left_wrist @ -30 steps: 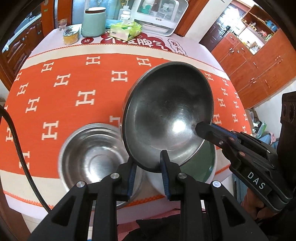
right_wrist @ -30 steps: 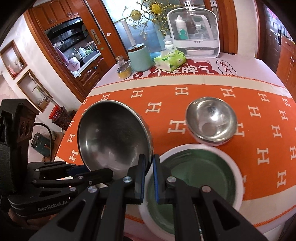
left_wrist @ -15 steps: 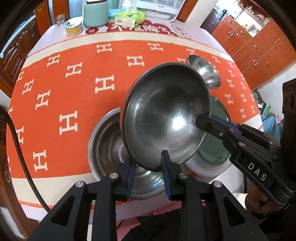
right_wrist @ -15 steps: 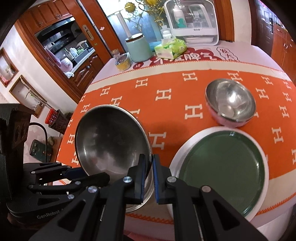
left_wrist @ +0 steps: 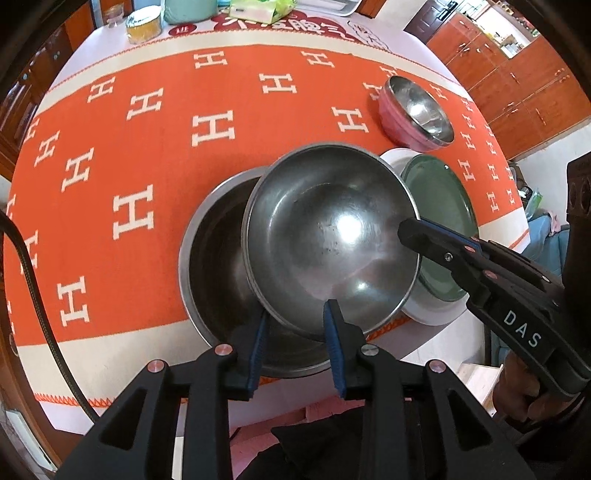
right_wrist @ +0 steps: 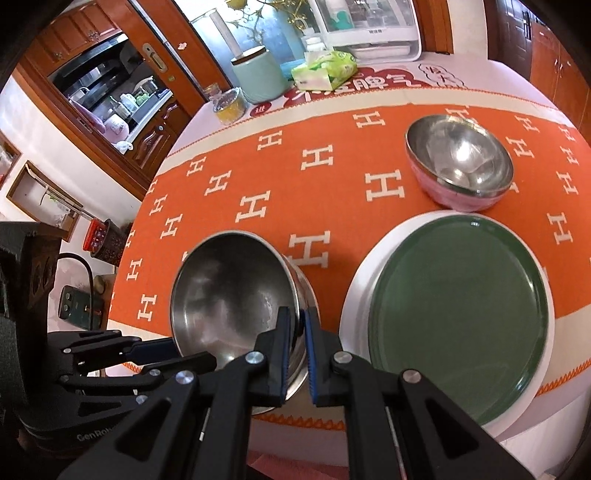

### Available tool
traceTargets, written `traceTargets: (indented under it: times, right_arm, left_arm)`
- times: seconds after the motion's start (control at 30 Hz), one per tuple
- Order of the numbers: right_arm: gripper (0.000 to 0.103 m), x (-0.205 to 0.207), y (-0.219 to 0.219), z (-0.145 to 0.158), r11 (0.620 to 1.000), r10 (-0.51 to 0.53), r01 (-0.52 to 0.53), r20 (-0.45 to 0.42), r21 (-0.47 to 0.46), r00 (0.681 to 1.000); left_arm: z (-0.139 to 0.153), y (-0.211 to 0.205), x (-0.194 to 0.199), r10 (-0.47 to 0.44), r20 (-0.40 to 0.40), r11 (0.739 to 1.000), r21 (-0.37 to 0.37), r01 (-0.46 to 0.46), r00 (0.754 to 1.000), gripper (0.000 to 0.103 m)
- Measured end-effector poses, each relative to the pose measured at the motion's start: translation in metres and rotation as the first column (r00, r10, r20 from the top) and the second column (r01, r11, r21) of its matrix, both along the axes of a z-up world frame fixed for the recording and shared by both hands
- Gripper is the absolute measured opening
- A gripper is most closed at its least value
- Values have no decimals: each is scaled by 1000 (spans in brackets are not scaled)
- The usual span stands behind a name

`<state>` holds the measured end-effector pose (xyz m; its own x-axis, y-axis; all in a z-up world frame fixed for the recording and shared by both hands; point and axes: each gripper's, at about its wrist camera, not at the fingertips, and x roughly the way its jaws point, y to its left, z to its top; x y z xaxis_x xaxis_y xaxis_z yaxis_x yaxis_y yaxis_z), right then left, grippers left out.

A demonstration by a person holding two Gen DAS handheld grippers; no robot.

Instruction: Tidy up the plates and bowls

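Note:
A steel bowl [left_wrist: 332,236] is held tilted by both grippers, partly over a larger steel bowl [left_wrist: 214,258] that sits on the orange tablecloth. My left gripper [left_wrist: 295,332] is shut on the held bowl's near rim. My right gripper [right_wrist: 297,343] is shut on its right rim; its fingers [left_wrist: 436,243] show in the left wrist view. In the right wrist view the held bowl [right_wrist: 232,291] hides most of the larger bowl. A green plate [right_wrist: 458,310] lies on a white plate [right_wrist: 354,295] at the right.
A pink bowl with a steel inside [right_wrist: 458,166] stands beyond the plates. At the table's far edge are a mint canister [right_wrist: 258,79], a tissue pack [right_wrist: 325,70], a yellow jar [right_wrist: 229,107] and a white dish rack [right_wrist: 369,33]. The table's front edge [left_wrist: 147,369] is close.
Both grippers have carried the held bowl down and toward the larger bowl; it now sits lower, overlapping that bowl's right side. The cameras have tilted further downward.

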<state>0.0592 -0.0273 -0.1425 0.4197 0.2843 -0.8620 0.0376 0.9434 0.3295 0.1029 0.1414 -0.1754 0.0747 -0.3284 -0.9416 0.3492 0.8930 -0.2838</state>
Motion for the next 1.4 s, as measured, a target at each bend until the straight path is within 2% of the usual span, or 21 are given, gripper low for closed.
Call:
traceTargets:
  times: [0.4, 0.6, 1.0, 1.3, 1.4]
  right_arm:
    - [10, 3, 4, -13, 999, 23, -21, -54, 37, 998]
    - [11, 4, 5, -17, 998, 28, -24, -58, 65, 998]
    - [11, -1, 2, -11, 995, 48, -46, -23, 89, 999]
    - [11, -7, -16, -3, 993, 46, -47, 20, 109, 999]
    - [11, -8, -24, 2, 992, 43, -47, 42, 114, 998]
  left_arm:
    - [-7, 9, 4, 51, -43, 999, 6, -50, 998, 27]
    - [-6, 17, 4, 73, -30, 997, 1, -73, 997, 29]
    - [12, 27, 2, 124, 58, 991, -53, -121, 991, 31]
    - [28, 25, -3, 201, 138, 977, -99, -188, 970, 33]
    - [37, 22, -5, 224, 183, 972, -119, -205, 957, 38]
